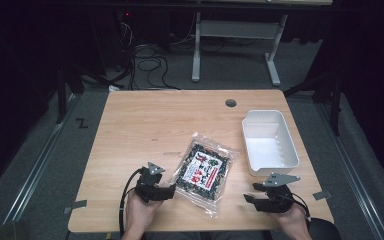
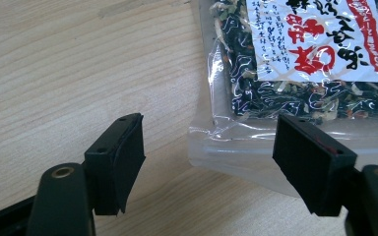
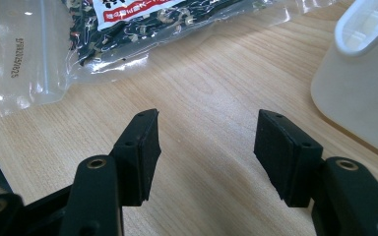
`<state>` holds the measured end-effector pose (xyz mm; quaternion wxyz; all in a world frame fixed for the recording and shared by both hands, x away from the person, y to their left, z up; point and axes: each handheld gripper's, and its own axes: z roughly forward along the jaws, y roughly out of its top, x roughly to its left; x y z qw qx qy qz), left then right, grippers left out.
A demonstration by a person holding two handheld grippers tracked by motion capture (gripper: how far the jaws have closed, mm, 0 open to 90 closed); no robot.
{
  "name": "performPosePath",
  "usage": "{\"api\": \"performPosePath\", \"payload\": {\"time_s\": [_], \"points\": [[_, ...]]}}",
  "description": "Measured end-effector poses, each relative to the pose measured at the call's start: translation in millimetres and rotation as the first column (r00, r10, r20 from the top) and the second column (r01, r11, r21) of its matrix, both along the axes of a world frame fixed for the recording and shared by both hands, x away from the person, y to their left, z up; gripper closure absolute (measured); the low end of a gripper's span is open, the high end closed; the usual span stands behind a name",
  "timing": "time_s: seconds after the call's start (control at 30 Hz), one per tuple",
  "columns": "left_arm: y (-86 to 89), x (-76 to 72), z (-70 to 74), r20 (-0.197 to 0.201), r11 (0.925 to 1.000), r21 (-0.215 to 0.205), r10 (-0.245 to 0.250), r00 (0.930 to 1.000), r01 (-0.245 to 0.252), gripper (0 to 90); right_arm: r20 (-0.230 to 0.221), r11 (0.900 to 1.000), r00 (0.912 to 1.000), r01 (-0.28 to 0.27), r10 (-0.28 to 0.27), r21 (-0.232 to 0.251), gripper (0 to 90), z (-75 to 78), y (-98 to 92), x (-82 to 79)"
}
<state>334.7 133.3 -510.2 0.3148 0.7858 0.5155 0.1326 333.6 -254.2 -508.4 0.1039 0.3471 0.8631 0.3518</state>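
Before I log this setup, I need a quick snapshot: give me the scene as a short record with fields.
surface: wooden table
packet: clear bag of dark dried food with a red and white label, lying flat near the table's middle
bin: white, empty, right of the packet
left tool: open, at the packet's clear edge, jaws not pressing it
right tool: open, over bare wood, holding nothing
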Motion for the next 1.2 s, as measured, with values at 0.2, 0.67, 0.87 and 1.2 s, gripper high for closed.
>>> {"api": "performPosePath", "payload": {"time_s": [0.2, 0.67, 0.87, 1.2], "points": [[-1.7, 0.3, 4.3, 0.012, 0.9999, -0.007, 0.009, 0.9999, -0.009, 27.3, 0.016, 1.0, 0.9999, -0.004, 0.004, -0.015, 42.6, -0.4, 0.0, 0.1], [-18.4, 10.5, 6.7, -0.019, 0.9996, 0.027, -0.009, 0.9998, 0.009, 25.3, 0.02, 1.0, 0.9998, 0.007, -0.007, -0.009, 42.5, 0.6, -2.3, 1.0], [-31.4, 17.5, 7.3, -0.02, 0.9991, 0.037, -0.019, 0.9996, 0.02, 24.8, 0.021, 1.0, 0.9998, 0.005, -0.005, -0.013, 42.4, 0.4, -1.8, 0.7], [-56.3, 27.6, 2.7, -0.033, 0.9958, 0.075, -0.051, 0.9982, 0.053, 23.0, 0.022, 1.0, 0.9997, 0.006, -0.005, -0.014, 42.1, 0.4, -1.7, 0.5]]}}
